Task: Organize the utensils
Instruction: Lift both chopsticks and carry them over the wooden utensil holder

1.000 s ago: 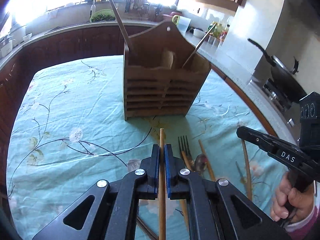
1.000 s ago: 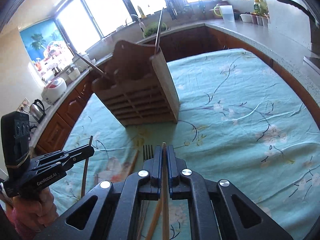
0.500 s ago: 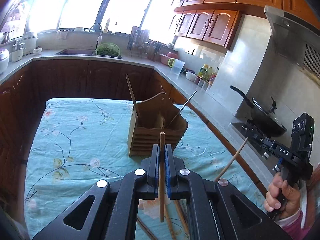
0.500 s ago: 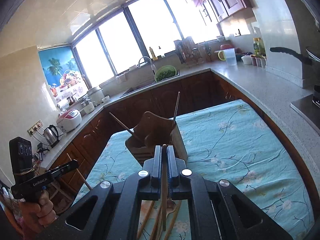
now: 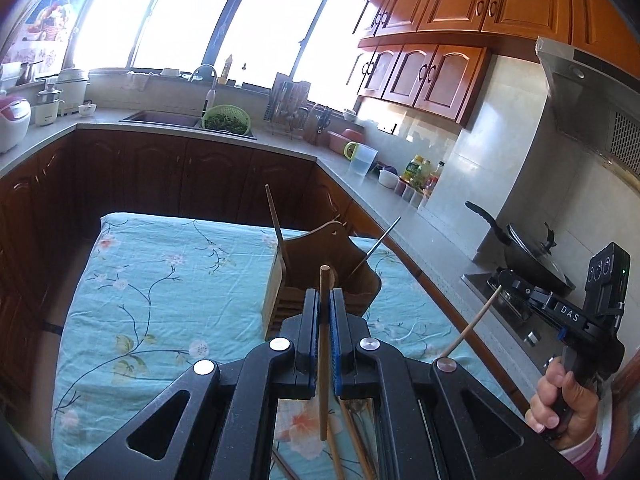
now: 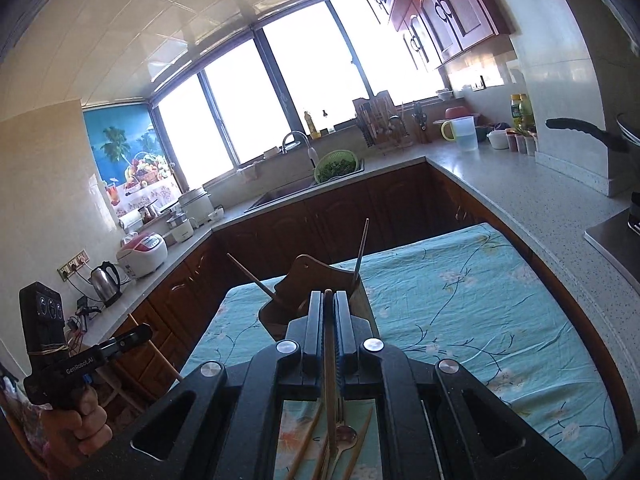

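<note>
My left gripper (image 5: 324, 300) is shut on a wooden chopstick (image 5: 323, 360), held high above the table. My right gripper (image 6: 328, 300) is shut on another wooden chopstick (image 6: 330, 380); it also shows at the right of the left wrist view (image 5: 520, 284), its chopstick (image 5: 472, 324) slanting down. The wooden utensil holder (image 5: 320, 276) stands on the table ahead with two sticks leaning in it, and shows in the right wrist view (image 6: 296, 292). More chopsticks, a fork and a spoon (image 6: 344, 440) lie on the cloth below the grippers.
The table wears a teal floral cloth (image 5: 160, 300). Dark cabinets and a grey counter (image 6: 520, 192) wrap around it. A black pan (image 5: 532, 256) sits on the stove at the right. A sink with a green basket (image 5: 226, 120) is at the back.
Both grippers have risen well above the table, each carrying its chopstick. The holder now looks smaller and lower in both views.
</note>
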Demonstrator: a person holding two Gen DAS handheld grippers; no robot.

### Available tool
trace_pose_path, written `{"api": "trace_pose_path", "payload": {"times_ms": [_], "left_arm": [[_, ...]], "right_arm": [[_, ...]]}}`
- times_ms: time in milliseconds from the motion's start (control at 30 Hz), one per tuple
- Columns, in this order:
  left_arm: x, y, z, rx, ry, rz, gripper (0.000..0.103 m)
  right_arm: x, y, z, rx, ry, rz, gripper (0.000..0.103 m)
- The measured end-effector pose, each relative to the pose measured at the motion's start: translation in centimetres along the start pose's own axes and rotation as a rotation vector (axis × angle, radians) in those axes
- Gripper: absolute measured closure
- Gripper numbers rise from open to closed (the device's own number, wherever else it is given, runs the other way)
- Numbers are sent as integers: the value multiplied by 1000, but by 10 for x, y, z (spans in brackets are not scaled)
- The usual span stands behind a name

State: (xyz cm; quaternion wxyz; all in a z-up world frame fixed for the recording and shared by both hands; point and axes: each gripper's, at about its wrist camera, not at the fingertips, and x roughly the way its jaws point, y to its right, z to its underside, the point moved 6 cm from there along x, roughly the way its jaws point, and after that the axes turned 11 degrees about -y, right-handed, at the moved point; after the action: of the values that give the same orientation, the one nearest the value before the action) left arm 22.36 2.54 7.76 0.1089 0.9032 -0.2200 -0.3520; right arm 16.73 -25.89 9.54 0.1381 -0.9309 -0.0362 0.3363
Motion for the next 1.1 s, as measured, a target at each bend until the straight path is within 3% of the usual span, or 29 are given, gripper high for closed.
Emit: {"api": "trace_pose_path", "payload": {"times_ms": [300, 633, 867, 1100], "left_arm": [[5, -1, -28, -10, 99, -21, 100], [17, 2, -72, -4, 234, -53, 100], [63, -13, -90, -35, 279, -85, 100], [128, -23, -75, -67, 221, -109, 100]], "right_arm": [[9, -4, -34, 0, 49, -9, 98], [17, -1, -100, 43, 190, -22, 98], [57, 5, -127, 37, 205, 17, 98], [100, 14, -105, 37, 184, 53, 98]]}}
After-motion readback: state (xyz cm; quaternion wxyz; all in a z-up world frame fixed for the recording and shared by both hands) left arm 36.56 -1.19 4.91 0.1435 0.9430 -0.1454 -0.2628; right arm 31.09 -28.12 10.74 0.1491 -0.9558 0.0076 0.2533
